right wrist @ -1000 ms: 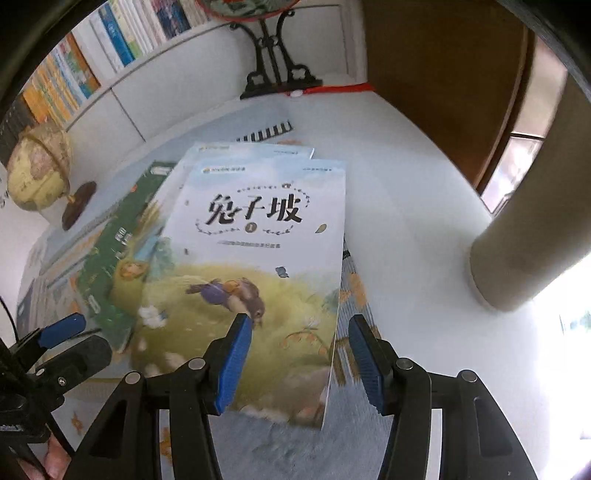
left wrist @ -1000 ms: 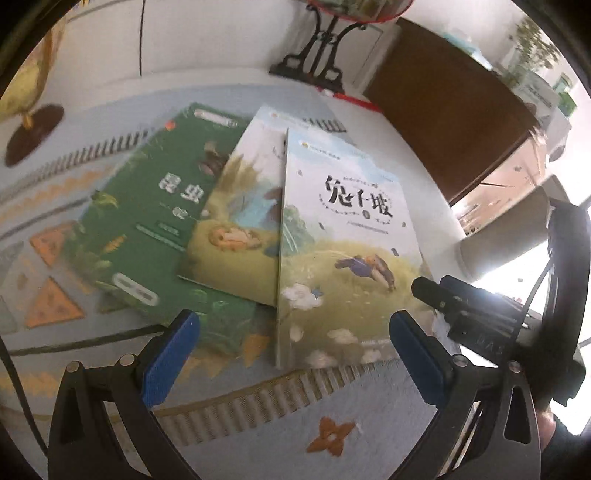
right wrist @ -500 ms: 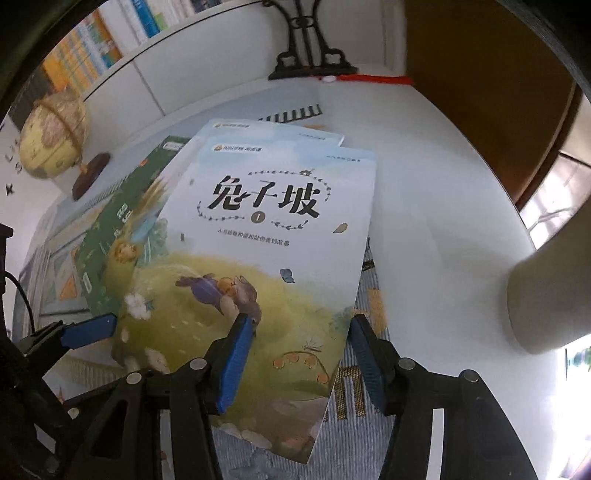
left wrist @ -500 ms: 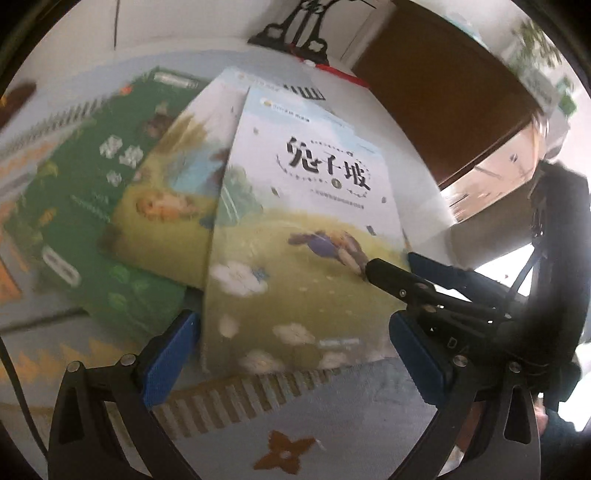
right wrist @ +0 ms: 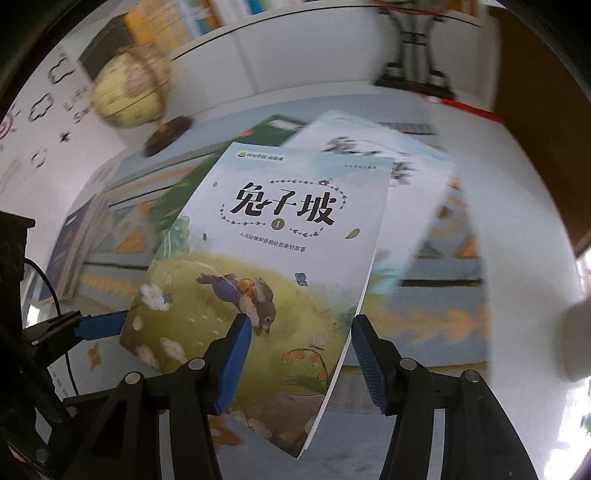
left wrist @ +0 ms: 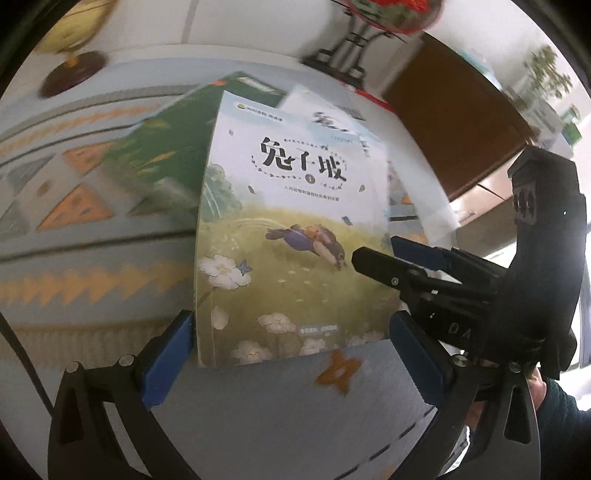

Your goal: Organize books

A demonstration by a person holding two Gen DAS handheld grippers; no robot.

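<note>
top book (left wrist: 291, 236) now lifted off green book (left wrist: 166, 158) and second book (left wrist: 332, 122), pulled near, tilted. left gripper (left wrist: 288, 354) spread wide, straddling near edge; right gripper (right wrist: 299, 350) part-spread across right corner, grip unclear. restacking likely next.

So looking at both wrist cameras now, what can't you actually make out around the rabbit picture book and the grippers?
- Second pale book under the rabbit picture book: title smeared by motion blur in both views.
- Green book: cover blurred in the left wrist view and mostly hidden by the rabbit book.
- Right gripper: whether its pads touch the book's corner is unclear.
- Left gripper: the book covers its inner pads.
- Bookshelf spines: blurred, cut by the top edge.
</note>
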